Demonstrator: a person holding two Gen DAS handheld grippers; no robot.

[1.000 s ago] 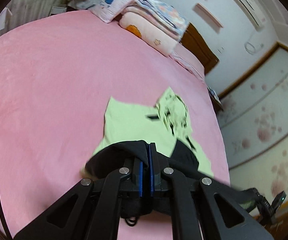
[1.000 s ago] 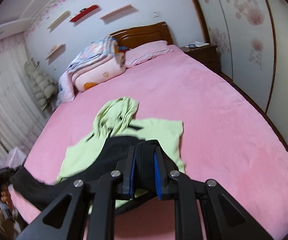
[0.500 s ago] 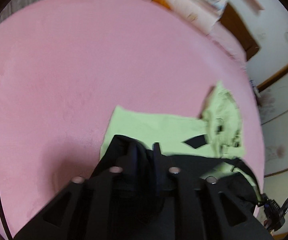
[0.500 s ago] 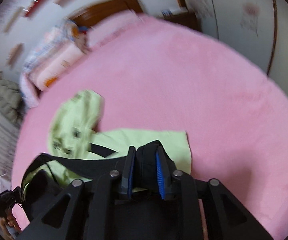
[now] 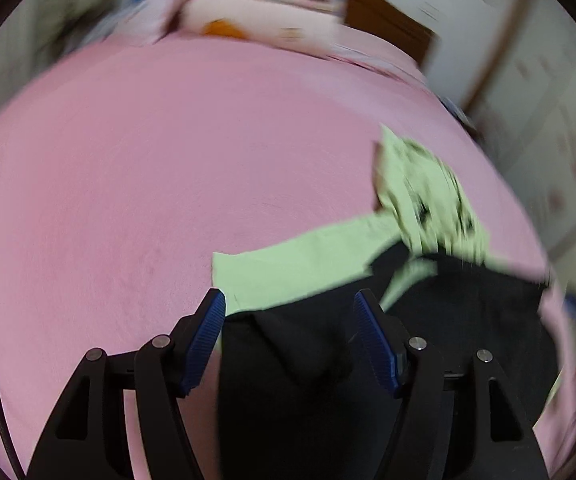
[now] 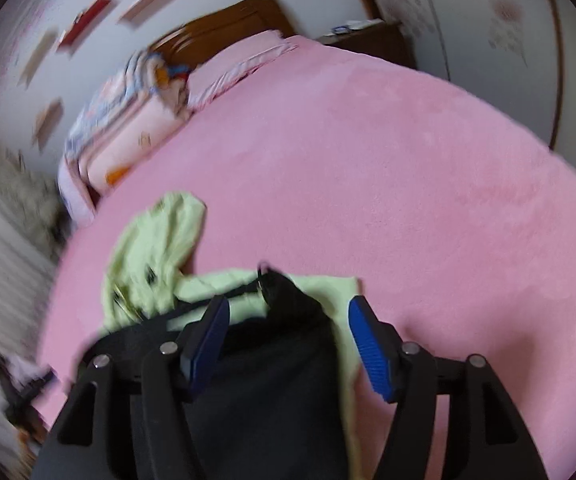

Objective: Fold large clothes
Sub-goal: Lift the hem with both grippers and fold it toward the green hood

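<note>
Releasing: both grippers have just been opening, and the black fold drops onto the green garment on the bed.
Left gripper (image 5: pixel 289 308): jaws apart, black cloth (image 5: pixel 284 344) lying loose between the pads, neither pad pressing it.
Right gripper (image 6: pixel 288 312): jaws wide too, a black peak standing between them, free of both pads.
Garment (image 5: pixel 288 268): pale green with black parts, spread flat on the pink bed (image 5: pixel 148 180), hood (image 6: pixel 160 240) lying out beyond the body.
Done: I judge one fold is laid, black part over green.
Left: hood and green edges lie uncovered, so more folds look needed; blur hides finer detail.
</note>
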